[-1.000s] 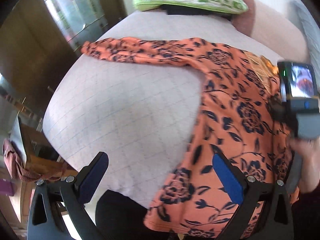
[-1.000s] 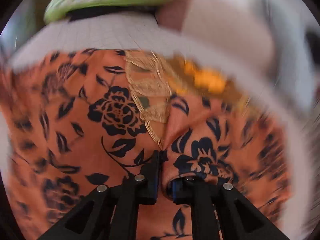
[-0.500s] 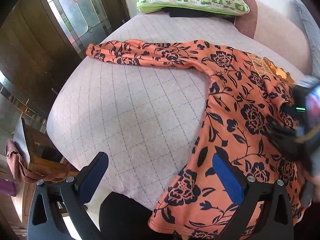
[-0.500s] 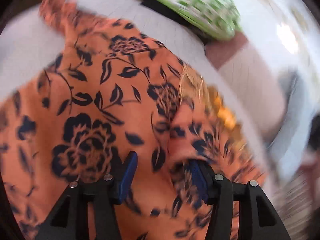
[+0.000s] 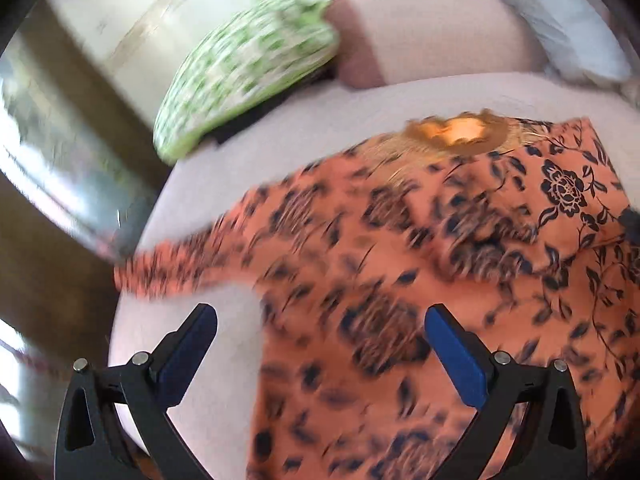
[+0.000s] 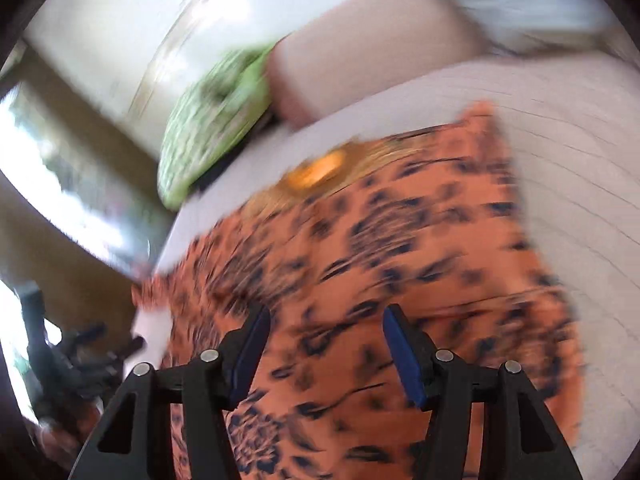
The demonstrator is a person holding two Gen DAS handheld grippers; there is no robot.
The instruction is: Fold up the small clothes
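An orange top with dark blue flowers lies spread on a pale quilted bed, its gold neckline toward the far side and one sleeve stretched left. The right sleeve lies folded over the body. It also fills the right wrist view. My left gripper is open and empty above the top's left side. My right gripper is open and empty above the top's middle. Both views are motion-blurred.
A green and white patterned pillow lies at the head of the bed, next to a pinkish bolster. A glass door stands left of the bed. The left gripper's body shows low left in the right wrist view.
My right gripper let go of the folded fabric, opened and pulled back. Both grippers swung so the views now look toward the head of the bed.
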